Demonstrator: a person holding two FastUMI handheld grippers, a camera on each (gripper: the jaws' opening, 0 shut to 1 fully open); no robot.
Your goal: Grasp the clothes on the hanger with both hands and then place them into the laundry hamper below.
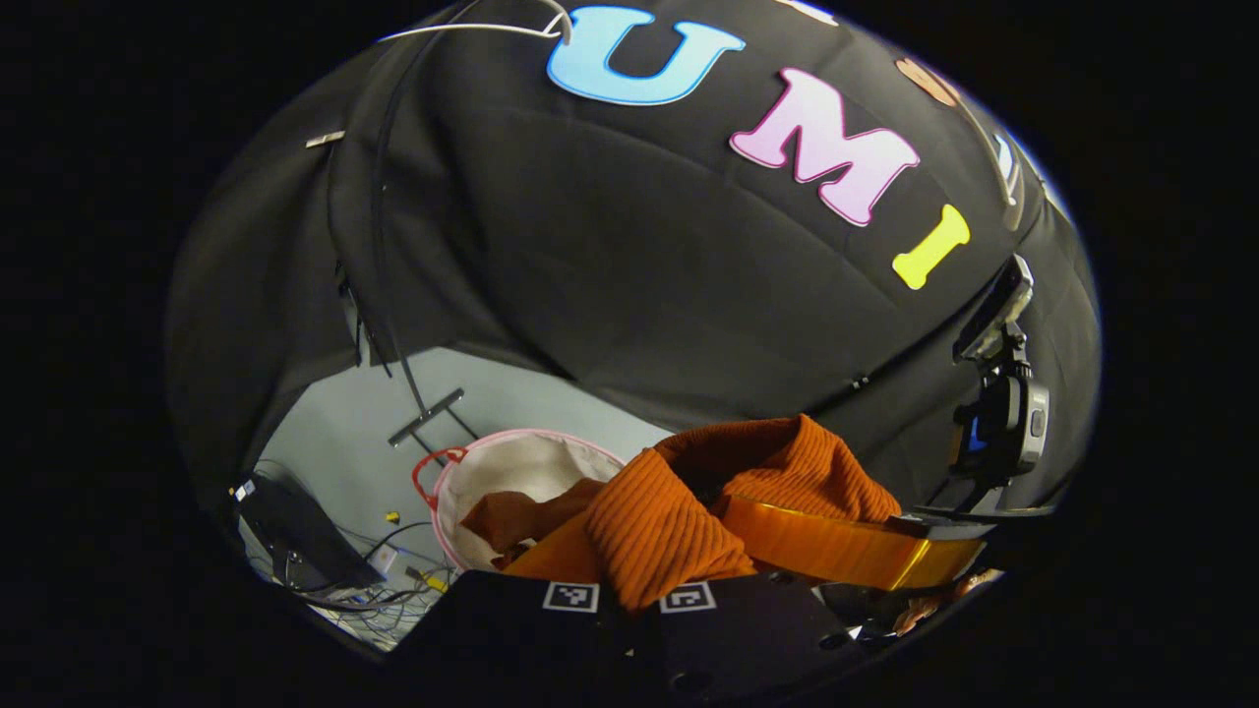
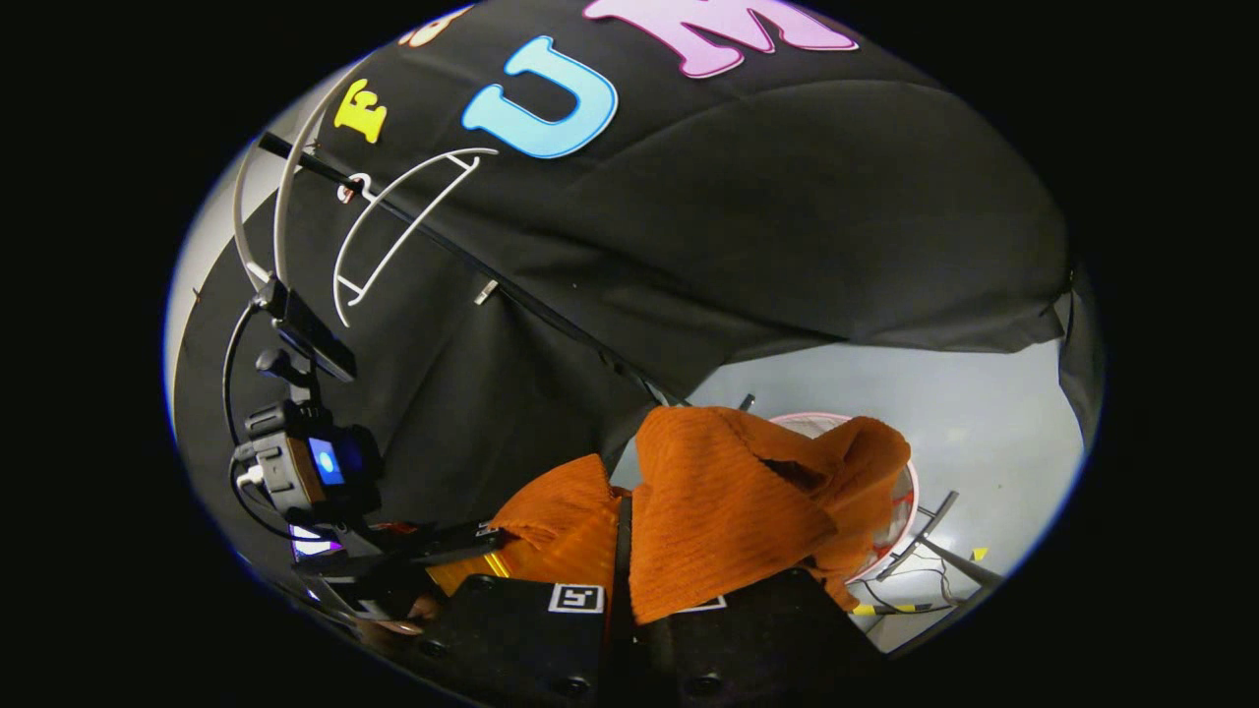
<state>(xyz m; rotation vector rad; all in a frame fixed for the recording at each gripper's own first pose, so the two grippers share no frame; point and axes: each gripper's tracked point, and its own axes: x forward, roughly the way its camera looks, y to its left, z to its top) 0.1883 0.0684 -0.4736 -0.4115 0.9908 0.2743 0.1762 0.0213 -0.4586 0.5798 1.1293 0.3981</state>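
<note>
Clamping one orange garment, two grippers, above one hamper.

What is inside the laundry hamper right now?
In the left gripper view, a hanging end of the orange garment dips into the hamper, whose pale lining shows beside it. The garment covers the hamper's near part, so its bottom there is hidden.

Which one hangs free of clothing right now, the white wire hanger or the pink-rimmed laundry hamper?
The white wire hanger: it hangs bare, while the orange knit garment droops across the pink-rimmed hamper's mouth.
</note>
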